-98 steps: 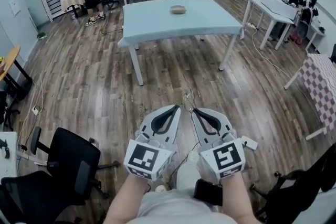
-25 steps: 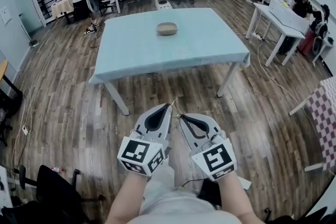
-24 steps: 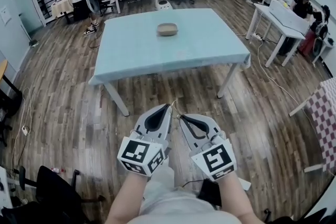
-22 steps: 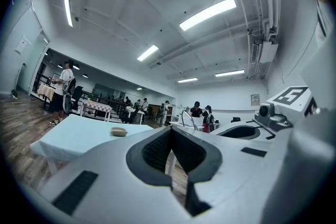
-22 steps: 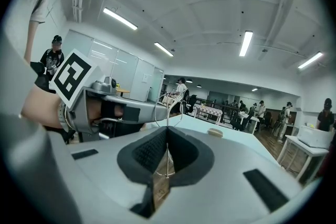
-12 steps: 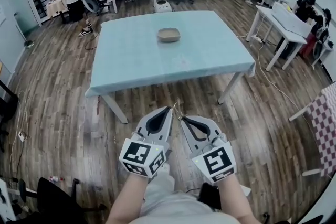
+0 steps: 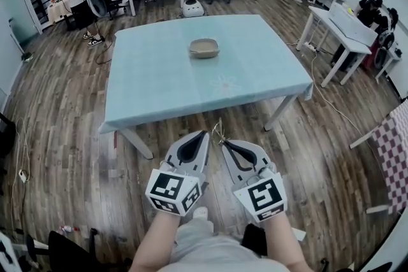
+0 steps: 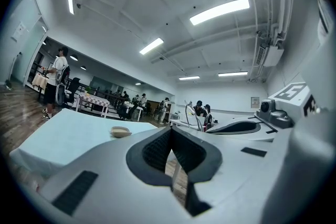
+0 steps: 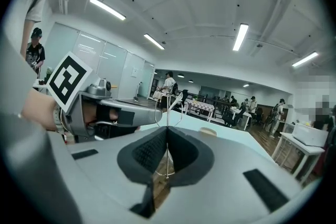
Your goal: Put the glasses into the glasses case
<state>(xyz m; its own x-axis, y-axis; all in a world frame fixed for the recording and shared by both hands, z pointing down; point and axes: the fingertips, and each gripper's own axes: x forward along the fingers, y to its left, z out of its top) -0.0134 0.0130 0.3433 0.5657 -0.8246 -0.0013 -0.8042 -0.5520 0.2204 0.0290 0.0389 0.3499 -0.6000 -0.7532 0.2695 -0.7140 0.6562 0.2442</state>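
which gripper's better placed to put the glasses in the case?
Right. The right gripper is shut on the thin wire-framed glasses; the left gripper is shut and looks empty. The tan oval glasses case lies on the light-blue table, well ahead of both.

No word, number or brand can be read. The marker cubes (image 7: 173, 191) on the left claw (image 7: 204, 134) and right claw (image 7: 222, 142) bear only black-and-white square patterns. A small wall sign (image 8: 254, 102) is too tiny to read.

Two claws, left claw (image 7: 204, 133) and right claw (image 7: 222, 143); one pair of glasses (image 7: 218, 129), one glasses case (image 7: 204, 47), one table (image 7: 159, 79).
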